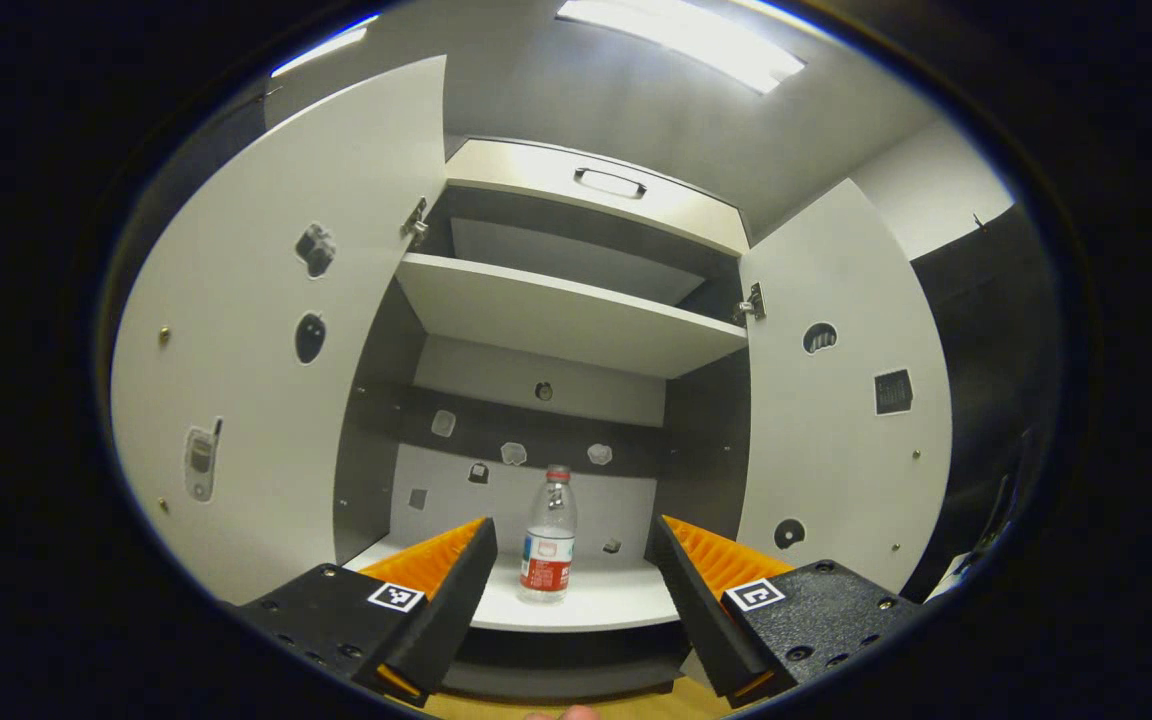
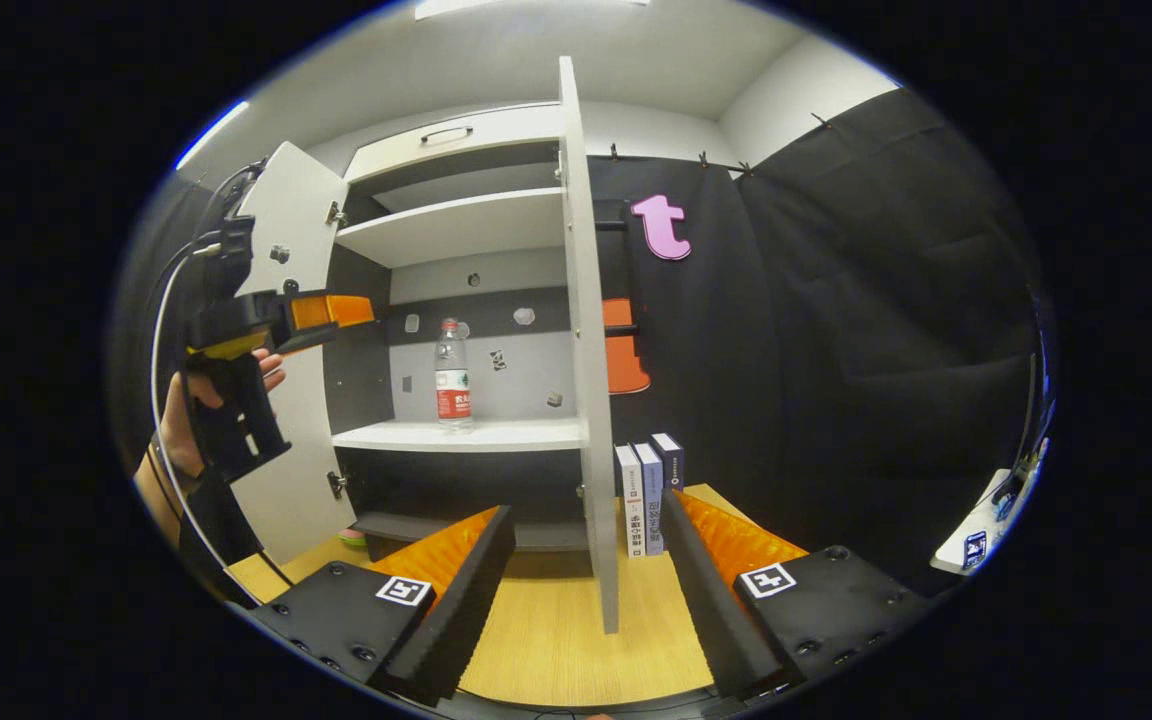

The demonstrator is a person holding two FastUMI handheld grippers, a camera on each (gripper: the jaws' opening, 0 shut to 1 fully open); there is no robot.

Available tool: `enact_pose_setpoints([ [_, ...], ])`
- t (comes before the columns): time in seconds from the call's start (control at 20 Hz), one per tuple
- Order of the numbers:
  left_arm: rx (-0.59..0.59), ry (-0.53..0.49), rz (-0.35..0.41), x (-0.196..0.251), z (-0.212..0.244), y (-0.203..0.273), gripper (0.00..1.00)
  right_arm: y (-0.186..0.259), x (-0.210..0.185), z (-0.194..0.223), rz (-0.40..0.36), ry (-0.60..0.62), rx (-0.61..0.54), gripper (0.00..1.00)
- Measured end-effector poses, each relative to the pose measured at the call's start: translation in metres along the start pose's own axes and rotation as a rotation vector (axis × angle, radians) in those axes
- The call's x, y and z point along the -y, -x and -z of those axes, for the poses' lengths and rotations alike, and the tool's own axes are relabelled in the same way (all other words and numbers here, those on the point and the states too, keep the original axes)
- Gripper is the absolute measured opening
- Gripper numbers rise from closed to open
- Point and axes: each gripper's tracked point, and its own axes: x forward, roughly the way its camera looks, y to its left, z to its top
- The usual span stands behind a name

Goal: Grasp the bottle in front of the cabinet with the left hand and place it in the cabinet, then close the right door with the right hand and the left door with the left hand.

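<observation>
My left gripper [image 1: 568, 590] hangs in front of the cabinet with its fingers spread wide and nothing between them; I judge that fits a bottle already set down, with the hand backed off so the doors can swing. To the left of that gripper stands the left door [image 1: 266, 340], swung fully open. Straight ahead, framed between the fingers but well beyond them, the bottle [image 1: 549, 538] stands upright on the lower shelf [image 1: 626, 600], toward its front edge. It is clear plastic with a red cap and a red and white label, and looks nearly empty. To the right stands the right door [image 1: 836, 400], also open.

My right gripper [image 2: 586, 580] is spread wide too, holding nothing. The right door's edge [image 2: 591, 400] points straight at the gap between its fingers, so I read it as lined up to push that door shut first. Books [image 2: 648, 495] stand just past the door, to the right.
</observation>
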Motion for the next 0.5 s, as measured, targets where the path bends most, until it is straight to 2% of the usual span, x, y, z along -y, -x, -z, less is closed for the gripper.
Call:
enact_pose_setpoints([
  [0.35, -0.051, -0.098, -0.142, -0.032, 0.047, 0.102, 0.94, -0.003, -0.02, 0.016, -0.046, 0.005, -0.015, 0.96],
  [0.5, -0.094, -0.077, -0.186, -0.029, 0.078, 0.135, 0.94, -0.003, -0.021, 0.029, -0.041, 0.026, -0.034, 0.96],
])
